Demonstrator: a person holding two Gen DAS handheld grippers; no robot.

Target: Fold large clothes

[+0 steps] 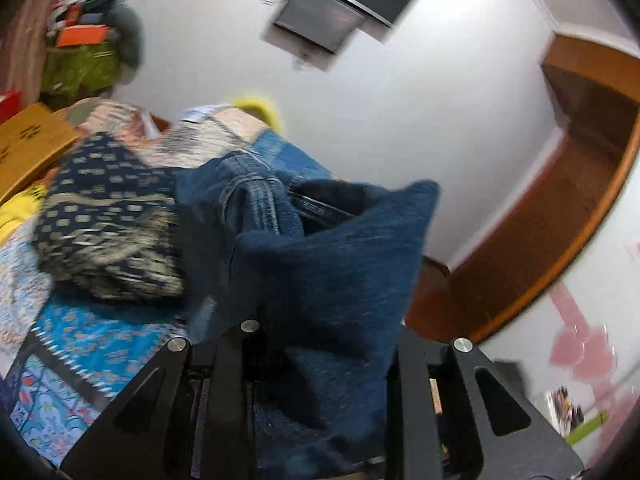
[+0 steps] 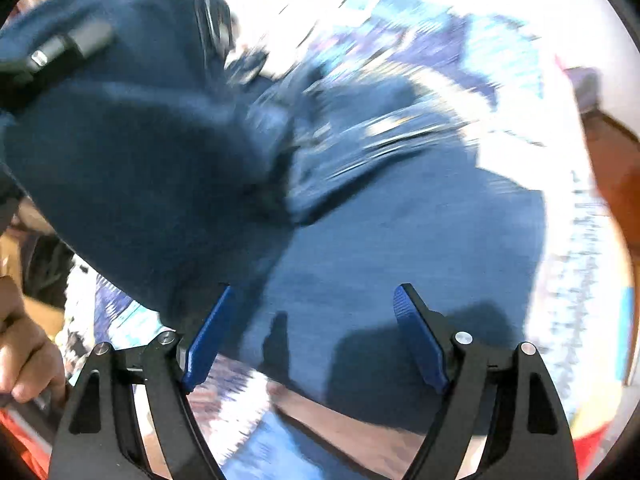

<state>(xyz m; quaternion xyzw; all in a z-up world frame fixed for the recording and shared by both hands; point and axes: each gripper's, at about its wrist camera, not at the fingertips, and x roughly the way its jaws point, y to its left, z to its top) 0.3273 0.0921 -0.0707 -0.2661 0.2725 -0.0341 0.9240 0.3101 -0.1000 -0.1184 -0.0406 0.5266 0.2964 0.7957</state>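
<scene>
Jeans (image 1: 320, 280) in dark blue denim, one end pinched up in the nearly closed left gripper (image 1: 320, 344), the rest draped over the patterned bedspread (image 1: 92, 340) beside a navy printed garment (image 1: 108, 216). Right gripper (image 2: 314, 320) hovering just above the spread-out part of the denim, jaws wide apart and holding nothing. Likely heavy, limp, thick at the seams and not slippery; best taken at waistband or hem.
</scene>
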